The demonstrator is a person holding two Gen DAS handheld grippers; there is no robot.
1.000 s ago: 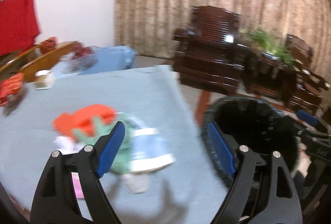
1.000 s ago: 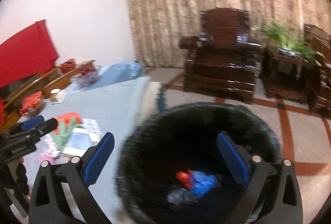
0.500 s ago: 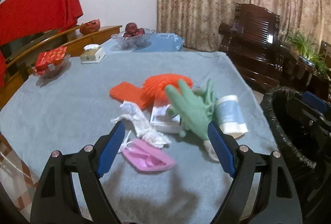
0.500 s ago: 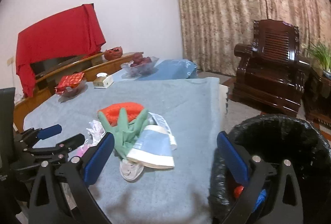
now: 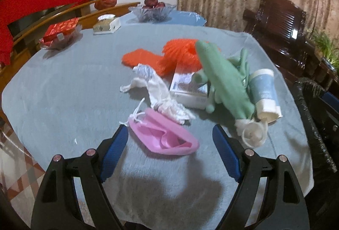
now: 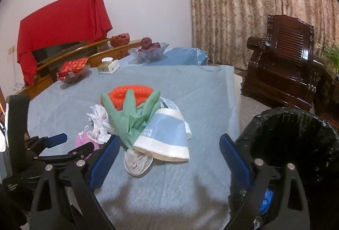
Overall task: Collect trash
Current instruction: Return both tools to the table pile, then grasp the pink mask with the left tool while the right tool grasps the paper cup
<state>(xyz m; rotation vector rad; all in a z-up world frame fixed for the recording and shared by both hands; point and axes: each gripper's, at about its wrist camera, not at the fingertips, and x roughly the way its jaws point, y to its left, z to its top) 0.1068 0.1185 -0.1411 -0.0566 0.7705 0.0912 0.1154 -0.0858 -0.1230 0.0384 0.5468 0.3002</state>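
A heap of trash lies on the blue-covered table (image 5: 63,85): a pink mask (image 5: 163,136), white crumpled cloth (image 5: 156,90), a small white box (image 5: 188,87), a green rubber glove (image 5: 224,81), an orange net (image 5: 180,53), a blue-and-white paper cup (image 5: 264,92) and a crumpled white piece (image 5: 253,134). My left gripper (image 5: 170,151) is open and empty, just short of the pink mask. My right gripper (image 6: 169,157) is open and empty, in front of the paper cup (image 6: 165,136) and glove (image 6: 129,115). A black-lined bin (image 6: 292,134) stands at the table's right edge.
At the table's far side stand a glass fruit bowl (image 5: 151,10), a tissue box (image 5: 107,23) and a dish with a red packet (image 5: 60,33). A dark wooden armchair (image 6: 286,60) stands to the right by the curtain. A red cloth (image 6: 61,24) hangs at the back left.
Both grippers have swung left from the bin toward the table and come closer to the trash heap. Both stay open and empty.
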